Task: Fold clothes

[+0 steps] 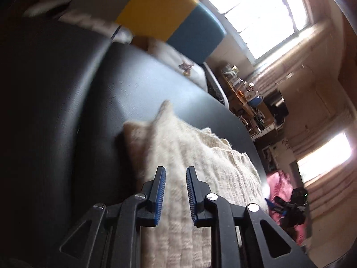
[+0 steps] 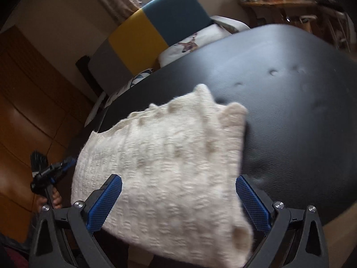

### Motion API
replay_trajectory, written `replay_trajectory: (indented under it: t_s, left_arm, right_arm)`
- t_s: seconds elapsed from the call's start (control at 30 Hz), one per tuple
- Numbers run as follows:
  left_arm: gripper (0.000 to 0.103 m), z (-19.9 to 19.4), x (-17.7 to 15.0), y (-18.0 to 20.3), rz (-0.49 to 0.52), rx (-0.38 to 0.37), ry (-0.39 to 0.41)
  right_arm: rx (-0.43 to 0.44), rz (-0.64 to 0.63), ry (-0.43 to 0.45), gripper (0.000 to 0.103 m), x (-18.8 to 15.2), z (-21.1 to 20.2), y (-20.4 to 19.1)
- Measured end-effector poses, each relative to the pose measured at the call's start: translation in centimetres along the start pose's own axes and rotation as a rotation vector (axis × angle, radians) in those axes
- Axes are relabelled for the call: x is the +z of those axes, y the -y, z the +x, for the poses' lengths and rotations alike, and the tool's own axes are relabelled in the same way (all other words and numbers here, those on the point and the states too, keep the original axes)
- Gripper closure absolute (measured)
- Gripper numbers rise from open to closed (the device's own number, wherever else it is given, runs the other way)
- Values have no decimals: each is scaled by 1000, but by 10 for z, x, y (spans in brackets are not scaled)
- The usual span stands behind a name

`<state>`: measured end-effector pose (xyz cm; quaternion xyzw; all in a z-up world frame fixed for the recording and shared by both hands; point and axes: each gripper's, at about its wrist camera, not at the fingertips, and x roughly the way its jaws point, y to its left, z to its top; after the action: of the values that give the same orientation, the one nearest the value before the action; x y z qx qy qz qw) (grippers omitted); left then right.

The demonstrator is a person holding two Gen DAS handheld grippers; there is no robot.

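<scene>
desk (image 2: pixel 290 111): my landmark, a dark round-edged top, bare beyond the knit, with a few small dents in its surface. The yellow-and-teal chair (image 2: pixel 160 24) stands just behind its far edge.

knit garment (image 2: pixel 165 151): cream, ribbed, already doubled into a rough block. It lies on the near part of the desk, and its near end hangs past the desk's near edge toward me. That overhang is my main worry: if I tug or nudge the near end, I judge the whole block could slide off the desk.

far corners of the knit: two points stick up from the far edge, so the layers look uneven there. Pressing another fold over them could lock in a crooked stack.

right gripper (image 2: pixel 178 203): the jaws are spread wide, one on each side of the knit's near end, and the pads do not press it. Closing from here might bunch several layers at once.

left gripper (image 1: pixel 176 192): the jaws stand a little apart above the knit with nothing pinched between them. A shallow bite could catch only the top layer and peel the fold open.

blur: both views are smeared, so I cannot judge the edges finely.
</scene>
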<state>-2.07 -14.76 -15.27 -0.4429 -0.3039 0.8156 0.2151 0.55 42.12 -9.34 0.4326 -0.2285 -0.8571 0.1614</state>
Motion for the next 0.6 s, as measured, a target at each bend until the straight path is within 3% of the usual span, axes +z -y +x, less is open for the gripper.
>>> replay_trajectory:
  t_s: [0.07, 0.3, 0.47, 0.6]
  left_arm:
    - [85, -2, -2, -12, -49, -4, -10]
    - [85, -1, 1, -16, -82, -17, -5]
    - [85, 7, 11, -18, -65, -60, 1]
    - [85, 20, 15, -23, -36, -102, -35]
  right_arm:
    - [-4, 24, -10, 0, 5, 5, 11]
    - [35, 63, -101, 0, 21, 42, 24]
    - [6, -11, -125, 0, 18, 55, 5]
    - [42, 51, -101, 0, 19, 50, 14]
